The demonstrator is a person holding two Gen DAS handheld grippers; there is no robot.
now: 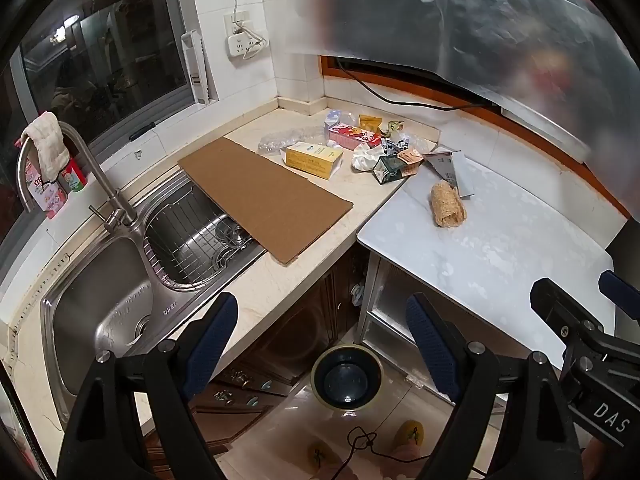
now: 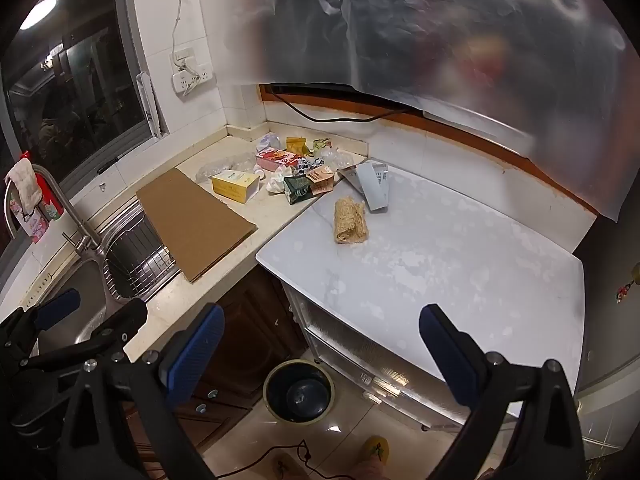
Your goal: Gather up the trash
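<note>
Cardboard and cartons, the trash [image 1: 352, 148], lie heaped at the countertop's [image 1: 280, 292] back corner. My left gripper [image 1: 320, 344] and right gripper [image 2: 320, 344] hang wide apart, empty, above the floor bin [image 2: 298, 392], presumably staged for collecting.

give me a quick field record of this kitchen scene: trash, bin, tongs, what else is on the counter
trash pile: boxes, wrappers and crumpled plastic at the counter's back corner
yellow box: front edge of the pile
bin: on the floor below the counter, looks empty
cardboard sheet: flat, overhanging the sink
scrubber: on the white worktop
left tongs: open, empty
right tongs: open, empty
</note>
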